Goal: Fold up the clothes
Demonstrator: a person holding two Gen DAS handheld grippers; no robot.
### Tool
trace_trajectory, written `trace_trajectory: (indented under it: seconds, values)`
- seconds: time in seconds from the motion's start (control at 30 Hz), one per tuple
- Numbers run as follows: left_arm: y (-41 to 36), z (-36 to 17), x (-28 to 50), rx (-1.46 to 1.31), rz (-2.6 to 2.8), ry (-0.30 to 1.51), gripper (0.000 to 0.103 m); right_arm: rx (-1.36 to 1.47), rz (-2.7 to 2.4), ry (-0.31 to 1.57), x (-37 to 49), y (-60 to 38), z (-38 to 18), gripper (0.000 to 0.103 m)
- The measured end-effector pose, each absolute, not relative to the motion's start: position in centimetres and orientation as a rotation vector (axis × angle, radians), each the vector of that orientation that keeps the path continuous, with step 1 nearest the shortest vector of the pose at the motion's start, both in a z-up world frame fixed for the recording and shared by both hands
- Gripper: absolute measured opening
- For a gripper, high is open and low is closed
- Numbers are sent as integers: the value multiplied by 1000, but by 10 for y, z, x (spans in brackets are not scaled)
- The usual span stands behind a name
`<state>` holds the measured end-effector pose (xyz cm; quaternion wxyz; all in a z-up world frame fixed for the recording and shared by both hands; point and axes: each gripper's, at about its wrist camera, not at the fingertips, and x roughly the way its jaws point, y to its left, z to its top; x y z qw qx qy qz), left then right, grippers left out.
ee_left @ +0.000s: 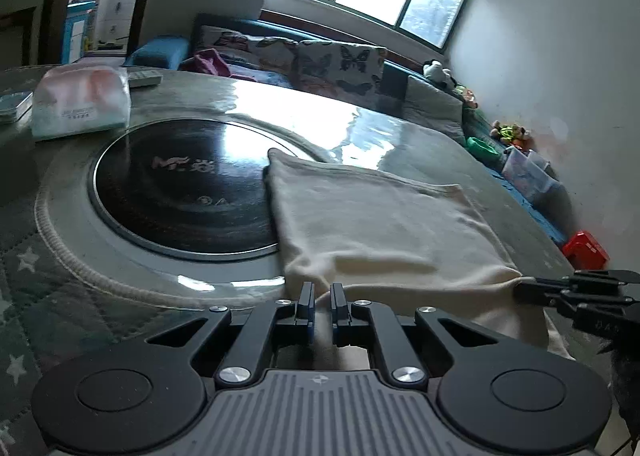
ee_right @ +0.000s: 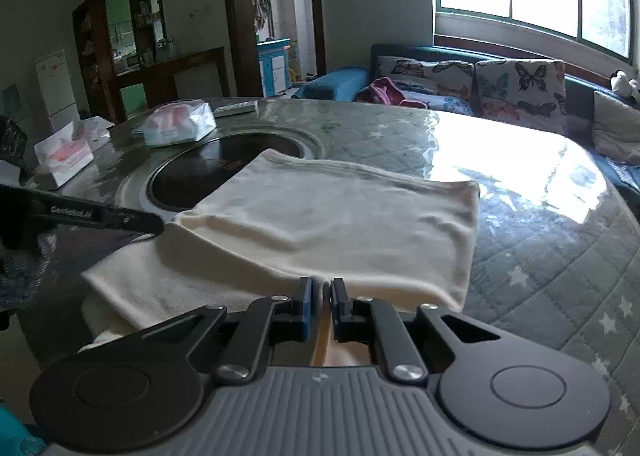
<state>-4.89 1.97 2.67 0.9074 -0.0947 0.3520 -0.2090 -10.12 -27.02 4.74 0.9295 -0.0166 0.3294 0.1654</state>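
Note:
A cream garment (ee_left: 384,228) lies partly folded on the round table, its far corner over the black hotplate (ee_left: 180,184). My left gripper (ee_left: 322,290) is shut on the garment's near fold edge at its left corner. My right gripper (ee_right: 321,288) is shut on the same near edge of the garment (ee_right: 332,216) at the right corner. The right gripper's fingertips (ee_left: 532,290) show in the left wrist view, pinching the cloth. The left gripper's finger (ee_right: 120,218) shows in the right wrist view at the fold's left corner. A lower layer of the garment hangs over the table's near edge.
A quilted star-patterned cover under glass (ee_right: 540,256) tops the table. Tissue packs (ee_right: 178,122) (ee_right: 64,158), a remote (ee_right: 236,107) and a small tin (ee_left: 14,106) sit at the far left. A sofa with butterfly cushions (ee_right: 472,80) stands behind, toys and boxes (ee_left: 528,172) along the wall.

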Motion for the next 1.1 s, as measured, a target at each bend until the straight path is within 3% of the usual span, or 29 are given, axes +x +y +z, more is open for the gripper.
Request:
trace_trajectory:
  seconds: [0.2,1.1]
  values:
    - [22,34,-54,-178,-422,710,9,-63,321,704,-100,-270,40,16]
    - [8,41,-107,42,-544,685,14,-154,471,723,-142,-258,49,19]
